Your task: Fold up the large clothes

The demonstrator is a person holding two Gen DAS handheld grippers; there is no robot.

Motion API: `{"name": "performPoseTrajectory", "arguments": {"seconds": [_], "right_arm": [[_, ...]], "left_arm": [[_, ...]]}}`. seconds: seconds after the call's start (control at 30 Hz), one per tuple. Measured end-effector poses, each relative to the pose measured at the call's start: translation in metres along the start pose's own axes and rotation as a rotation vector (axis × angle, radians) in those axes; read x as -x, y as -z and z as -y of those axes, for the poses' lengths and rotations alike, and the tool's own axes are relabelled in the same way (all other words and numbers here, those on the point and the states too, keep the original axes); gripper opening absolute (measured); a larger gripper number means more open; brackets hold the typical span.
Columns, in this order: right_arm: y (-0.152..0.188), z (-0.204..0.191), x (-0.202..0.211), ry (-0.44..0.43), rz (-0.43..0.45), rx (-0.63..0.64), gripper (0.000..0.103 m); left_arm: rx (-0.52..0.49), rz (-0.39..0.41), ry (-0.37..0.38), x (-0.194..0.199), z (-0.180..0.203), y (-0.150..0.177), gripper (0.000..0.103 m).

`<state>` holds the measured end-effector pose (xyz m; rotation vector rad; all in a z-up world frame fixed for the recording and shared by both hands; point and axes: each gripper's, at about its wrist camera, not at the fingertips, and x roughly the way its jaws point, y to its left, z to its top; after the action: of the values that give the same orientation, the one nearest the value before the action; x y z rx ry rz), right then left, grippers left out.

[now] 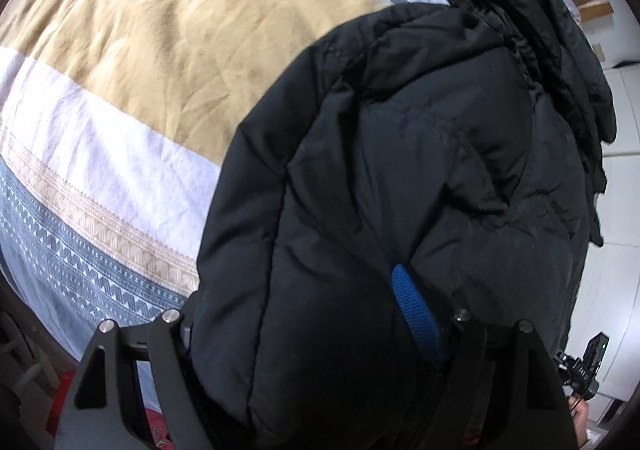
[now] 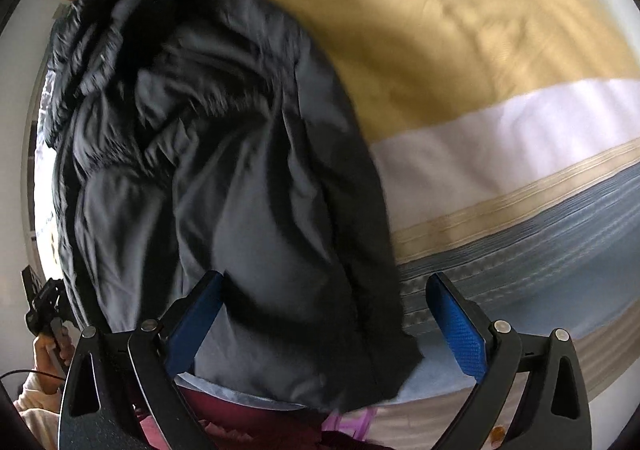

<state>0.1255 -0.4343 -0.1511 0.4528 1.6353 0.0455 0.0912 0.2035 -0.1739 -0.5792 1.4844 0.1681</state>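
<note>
The black padded jacket [image 1: 400, 178] lies in a bulky heap along one side of the bed [image 1: 132, 62], on the striped tan, white and grey-blue cover, and both views show it bunched and rumpled rather than laid flat, so the folding looks to be at an early or middle stage: some of the bulk seems doubled over on itself, but no neat, squared bundle is there yet, and flattening and at least one more fold appear to remain. The left gripper [image 1: 320, 334] has the near edge of the jacket stuffed between its fingers; only one blue pad [image 1: 416, 314] peeps out of the cloth, so it seems to be clenched on the fabric, though the other pad is buried. The right gripper [image 2: 332, 330] stands with its fingers spread wide, blue pads [image 2: 456, 330] well apart, the jacket's hem [image 2: 304, 334] lying loose between them and gripped by neither. The right view is smeared, so seams and sleeves cannot be told apart; collar, zip and sleeves are hidden in the folds in both views. The person's hand [image 2: 44, 350] shows only at the frame edge.
</note>
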Motion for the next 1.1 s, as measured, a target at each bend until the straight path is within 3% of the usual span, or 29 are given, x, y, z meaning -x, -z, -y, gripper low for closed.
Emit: {"name": "performPoseTrajectory", "arguments": {"seconds": [0.23, 0.37, 0.53, 0.63, 0.93, 1.1], "right_arm": [[0.003, -0.008, -0.022, -0.042, -0.04, -0.004, 0.097], [0.009, -0.016, -0.021, -0.075, -0.035, -0.01, 0.06], [0.012, -0.032, -0.014, -0.095, -0.036, 0.005, 0.032], [0.008, -0.05, -0.006, -0.09, -0.034, 0.037, 0.019], [0.008, -0.091, 0.032, -0.075, 0.021, 0.107, 0.011], [0.009, -0.097, 0.057, -0.101, 0.073, 0.13, 0.011]], "left_arm": [[-0.023, 0.008, 0.029, 0.001, 0.028, 0.022, 0.044], [-0.037, 0.002, 0.059, 0.006, 0.036, 0.034, 0.034], [-0.042, -0.008, 0.093, 0.016, 0.037, 0.043, 0.023], [-0.053, -0.014, 0.124, 0.025, 0.036, 0.03, 0.017], [-0.079, 0.006, 0.195, 0.055, 0.041, 0.021, 0.013], [-0.111, 0.031, 0.21, 0.073, 0.018, 0.002, 0.012]]}}
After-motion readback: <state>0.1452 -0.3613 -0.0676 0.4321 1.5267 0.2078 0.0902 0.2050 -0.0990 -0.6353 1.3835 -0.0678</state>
